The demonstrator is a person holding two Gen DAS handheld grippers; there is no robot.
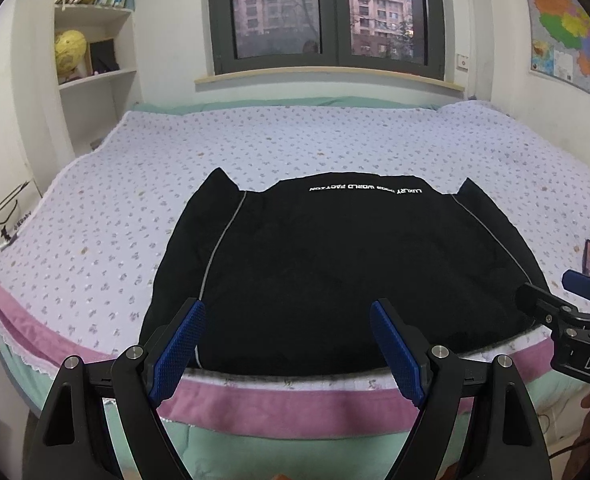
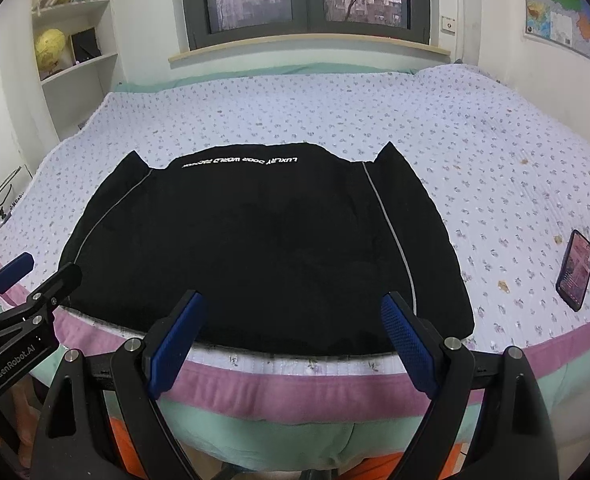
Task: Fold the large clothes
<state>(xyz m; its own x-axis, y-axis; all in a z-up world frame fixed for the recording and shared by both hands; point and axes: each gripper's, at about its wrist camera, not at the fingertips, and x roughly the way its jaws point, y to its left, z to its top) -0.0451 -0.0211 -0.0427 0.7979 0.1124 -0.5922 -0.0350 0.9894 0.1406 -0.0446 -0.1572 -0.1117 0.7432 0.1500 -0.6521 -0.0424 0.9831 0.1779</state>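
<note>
A large black garment [image 1: 335, 264] with grey piping and white lettering lies flat on the bed, its near hem at the bed's front edge; it also shows in the right wrist view [image 2: 255, 248]. My left gripper [image 1: 287, 316] is open and empty, hovering over the near hem towards its left side. My right gripper [image 2: 291, 312] is open and empty, over the near hem towards its right side. Each gripper shows at the edge of the other's view: the right one [image 1: 567, 300] and the left one [image 2: 35, 276].
The bed [image 1: 175, 168] has a floral white quilt with a pink border [image 2: 295, 392] at the front edge. A phone [image 2: 575, 270] lies on the quilt right of the garment. A bookshelf [image 1: 95, 40] stands at the back left, a window [image 1: 327, 12] behind, a map [image 1: 567, 28] on the right wall.
</note>
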